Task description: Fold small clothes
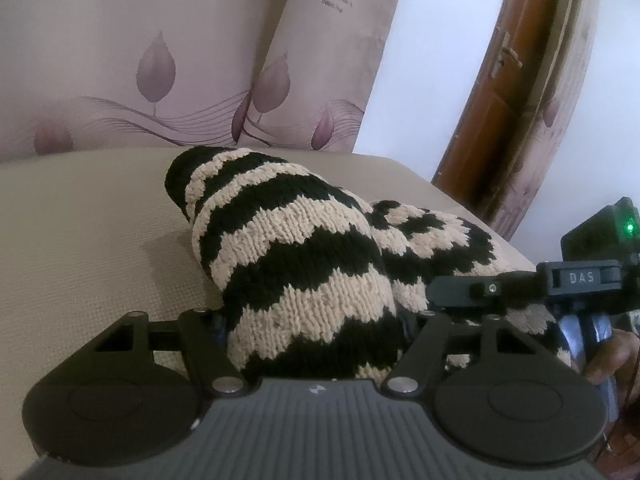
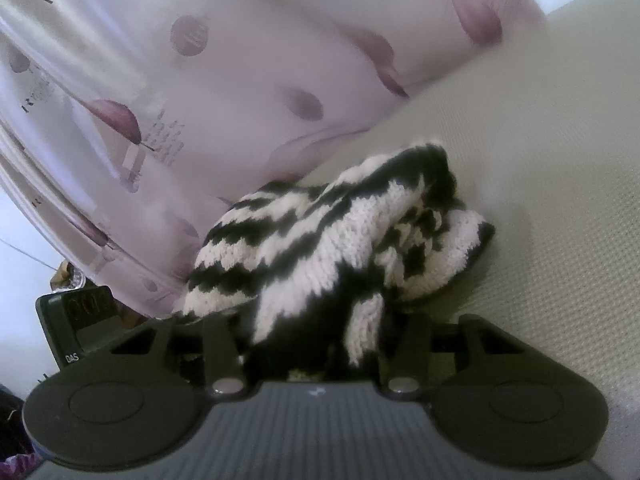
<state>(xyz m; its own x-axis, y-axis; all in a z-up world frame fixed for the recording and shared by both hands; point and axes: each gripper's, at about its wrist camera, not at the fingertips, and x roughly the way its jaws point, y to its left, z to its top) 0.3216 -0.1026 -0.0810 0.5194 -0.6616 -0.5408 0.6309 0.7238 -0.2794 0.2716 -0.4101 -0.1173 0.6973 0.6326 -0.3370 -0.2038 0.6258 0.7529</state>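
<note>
While both grippers — left gripper (image 1: pixel 316 320), right gripper (image 2: pixel 316 332) — clench the black-and-cream striped knit garment (image 1: pixel 296 264), lower centre of frame, it looks soft, floppy, stretchy: regrip at edges.

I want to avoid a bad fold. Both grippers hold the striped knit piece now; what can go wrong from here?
1. The striped knit garment is bunched into a lump, so a fold made now would probably come out uneven.
2. The left gripper and the right gripper each bite thick, loose fabric; the grip may slip or stretch the knit when pulled.
3. The garment lies near the cushion's edge and may slide off.
</note>
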